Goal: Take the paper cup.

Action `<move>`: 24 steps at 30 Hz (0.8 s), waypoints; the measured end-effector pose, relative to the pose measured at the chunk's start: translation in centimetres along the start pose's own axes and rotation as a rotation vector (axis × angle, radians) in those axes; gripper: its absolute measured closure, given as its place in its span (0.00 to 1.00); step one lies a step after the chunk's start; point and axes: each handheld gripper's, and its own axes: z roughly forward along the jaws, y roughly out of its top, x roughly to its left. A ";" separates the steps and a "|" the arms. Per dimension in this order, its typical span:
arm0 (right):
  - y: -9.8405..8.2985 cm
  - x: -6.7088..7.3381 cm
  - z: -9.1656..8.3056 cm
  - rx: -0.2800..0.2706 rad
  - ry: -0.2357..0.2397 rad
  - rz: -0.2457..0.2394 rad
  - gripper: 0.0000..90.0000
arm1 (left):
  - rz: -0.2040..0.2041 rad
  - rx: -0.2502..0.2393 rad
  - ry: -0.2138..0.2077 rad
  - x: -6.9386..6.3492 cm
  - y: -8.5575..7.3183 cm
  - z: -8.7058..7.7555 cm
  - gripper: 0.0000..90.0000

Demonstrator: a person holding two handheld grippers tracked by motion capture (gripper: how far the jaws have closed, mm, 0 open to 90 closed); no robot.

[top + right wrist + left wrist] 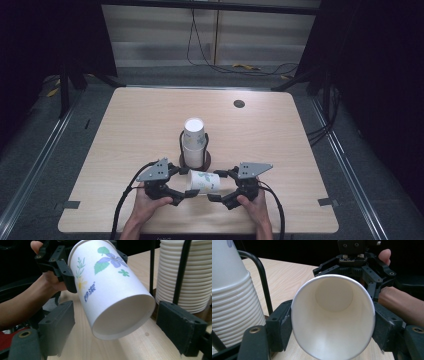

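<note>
No text, label, brand, number or sign can be read. The paper cup (112,287) carries printed flowers and leaves, with no lettering. A faint mark sits at the near edge of the table (165,238), too small to make out.

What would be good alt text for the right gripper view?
A flowered paper cup lies sideways, base toward the camera, its rim end clamped by the left gripper. The right gripper stands open around the base, beside a stack of cups.
</note>
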 end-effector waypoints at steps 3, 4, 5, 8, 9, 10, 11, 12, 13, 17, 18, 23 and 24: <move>-0.1 0.0 -0.2 -0.010 -0.022 0.004 0.15 | 0.003 0.011 0.007 0.0 0.0 -0.1 0.31; -0.1 0.0 -0.3 -0.011 -0.027 0.004 0.15 | 0.006 0.020 0.016 0.0 0.0 -0.1 0.31; -0.2 0.1 -0.4 -0.011 -0.031 0.004 0.15 | 0.005 0.024 0.018 0.0 0.0 -0.1 0.31; -0.4 0.2 -0.7 -0.018 -0.049 0.005 0.15 | 0.005 0.038 0.033 0.1 0.0 -0.2 0.31; -0.5 0.3 -0.8 -0.024 -0.058 0.005 0.14 | 0.002 0.033 0.033 0.1 0.0 -0.2 0.31; -0.5 0.4 -1.0 -0.030 -0.069 0.005 0.14 | -0.005 0.031 0.034 0.2 0.0 -0.2 0.31; -0.6 0.4 -1.1 -0.034 -0.076 0.002 0.14 | 0.000 0.036 0.040 0.2 0.0 -0.2 0.31; -0.6 0.4 -1.2 -0.036 -0.087 0.002 0.14 | 0.000 0.050 0.043 0.3 -0.1 -0.3 0.31; -0.7 0.4 -1.3 -0.050 -0.104 0.007 0.14 | 0.000 0.058 0.047 0.3 -0.1 -0.3 0.31; -0.7 0.2 -1.4 -0.065 -0.167 0.028 0.14 | 0.008 0.077 0.069 0.4 -0.1 -0.6 0.30; -0.7 0.2 -1.4 -0.075 -0.174 0.025 0.14 | 0.010 0.081 0.074 0.4 -0.1 -0.6 0.30; -0.7 0.3 -1.6 -0.105 -0.289 0.045 0.14 | -0.002 0.101 0.112 0.7 -0.3 -1.5 0.30; -0.7 0.3 -1.6 -0.109 -0.311 0.050 0.14 | 0.000 0.105 0.120 0.7 -0.4 -1.8 0.30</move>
